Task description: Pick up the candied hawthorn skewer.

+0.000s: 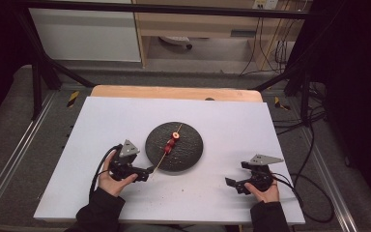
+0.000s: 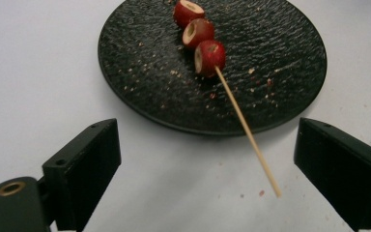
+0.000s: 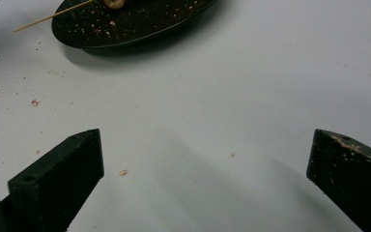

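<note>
Nearest the person, the right gripper (image 1: 235, 185) rests on the white table (image 1: 232, 121), jaws spread wide with nothing between them. The left gripper (image 1: 147, 173) sits by the black plate (image 2: 140, 92), its jaws also spread, the bare end of the wooden skewer (image 2: 249, 135) between them but untouched. Farther in, three red fruit pieces (image 2: 209, 57) are threaded on the skewer, lying on the plate. The stick looks light, thin and snappable; the fruit probably soft. The bare overhanging end is the best place to grip.
</note>
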`<state>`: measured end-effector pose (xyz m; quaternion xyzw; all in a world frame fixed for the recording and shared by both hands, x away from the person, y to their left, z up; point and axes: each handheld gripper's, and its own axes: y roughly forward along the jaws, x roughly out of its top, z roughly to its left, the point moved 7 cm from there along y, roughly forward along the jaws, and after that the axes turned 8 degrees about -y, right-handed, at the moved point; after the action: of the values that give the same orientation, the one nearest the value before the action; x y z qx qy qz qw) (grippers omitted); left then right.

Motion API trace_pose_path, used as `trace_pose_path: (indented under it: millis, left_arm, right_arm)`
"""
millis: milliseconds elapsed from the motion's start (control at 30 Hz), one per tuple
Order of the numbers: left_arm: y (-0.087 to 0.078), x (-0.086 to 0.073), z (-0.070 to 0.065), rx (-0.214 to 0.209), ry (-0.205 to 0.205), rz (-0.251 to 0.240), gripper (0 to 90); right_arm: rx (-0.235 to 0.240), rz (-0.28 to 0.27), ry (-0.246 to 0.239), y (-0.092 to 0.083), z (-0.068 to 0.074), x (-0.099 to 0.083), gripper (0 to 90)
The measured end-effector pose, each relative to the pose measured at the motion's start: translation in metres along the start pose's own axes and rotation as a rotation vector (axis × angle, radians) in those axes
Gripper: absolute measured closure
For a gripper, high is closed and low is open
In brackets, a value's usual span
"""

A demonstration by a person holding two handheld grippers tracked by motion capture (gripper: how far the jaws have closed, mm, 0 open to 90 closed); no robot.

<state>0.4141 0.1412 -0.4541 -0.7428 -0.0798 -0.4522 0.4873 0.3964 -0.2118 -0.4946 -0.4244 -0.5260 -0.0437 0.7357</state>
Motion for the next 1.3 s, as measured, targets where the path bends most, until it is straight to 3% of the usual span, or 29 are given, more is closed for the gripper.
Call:
trace_pose_path:
  millis: [333,500,533,633,733,833,1000,1300]
  left_arm:
    - [0.024,0.017,-0.016,0.02,-0.023,0.053,21.7]
    - [0.037,0.019,-0.019,0.035,-0.031,0.093,33.7]
    - [0.04,0.019,-0.019,0.042,-0.029,0.106,40.3]
    - [0.046,0.018,-0.019,0.051,-0.026,0.135,45.4]
    - [0.05,0.017,-0.02,0.053,-0.031,0.162,57.1]
    - [0.054,0.016,-0.021,0.062,-0.032,0.185,61.0]
    - [0.058,0.017,-0.022,0.064,-0.046,0.202,73.0]
    - [0.062,0.017,-0.023,0.108,-0.06,0.207,84.1]
  right_arm:
    - [-0.003,0.003,-0.002,0.001,-0.001,0.0,0.7]
    - [-0.002,0.004,-0.002,0.0,-0.001,0.0,0.7]
    - [-0.001,0.004,0.001,0.0,0.0,0.0,0.7]
    - [-0.002,0.002,0.001,0.0,-0.001,0.0,0.7]
    - [-0.001,0.001,0.002,0.0,0.0,0.0,0.7]
    - [-0.002,0.001,0.004,0.0,0.0,0.0,0.7]
    - [-0.001,0.0,0.006,0.0,0.0,0.0,0.7]
    - [0.001,0.0,0.005,0.0,0.0,0.0,0.7]
